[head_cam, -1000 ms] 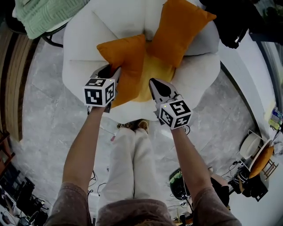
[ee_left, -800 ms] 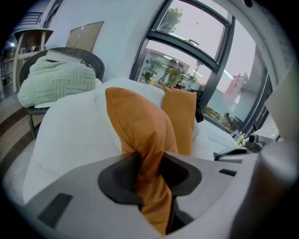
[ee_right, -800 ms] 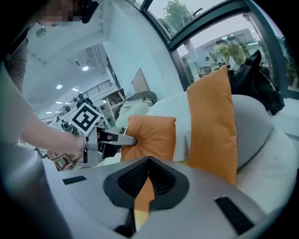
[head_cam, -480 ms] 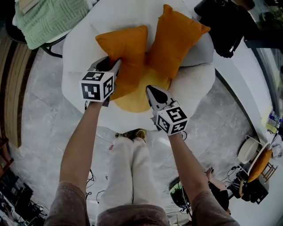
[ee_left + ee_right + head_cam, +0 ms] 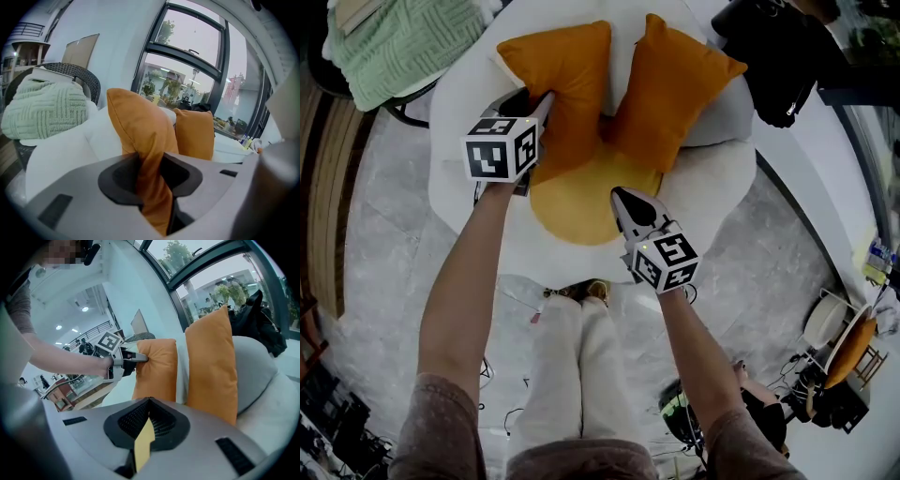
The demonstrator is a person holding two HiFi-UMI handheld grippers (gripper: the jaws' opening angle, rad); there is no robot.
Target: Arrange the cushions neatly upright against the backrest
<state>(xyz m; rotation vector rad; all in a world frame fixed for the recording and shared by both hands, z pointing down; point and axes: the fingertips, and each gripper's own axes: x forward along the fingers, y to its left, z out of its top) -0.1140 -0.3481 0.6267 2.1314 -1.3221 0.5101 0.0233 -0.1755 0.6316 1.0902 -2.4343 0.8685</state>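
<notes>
Left gripper view: your left hand-held gripper (image 5: 151, 185) pinched the left orange cushion (image 5: 138, 126) by its edge, upright against the white backrest (image 5: 105, 136) beside the second cushion (image 5: 197, 133); your right hand-held gripper (image 5: 147, 427) was fully closed.

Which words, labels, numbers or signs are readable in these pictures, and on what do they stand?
No readable text anywhere.
One marker cube and the other: only black-and-white square patterns, no letters or digits.
Anything else that might bear print is too small or blurred to read.
</notes>
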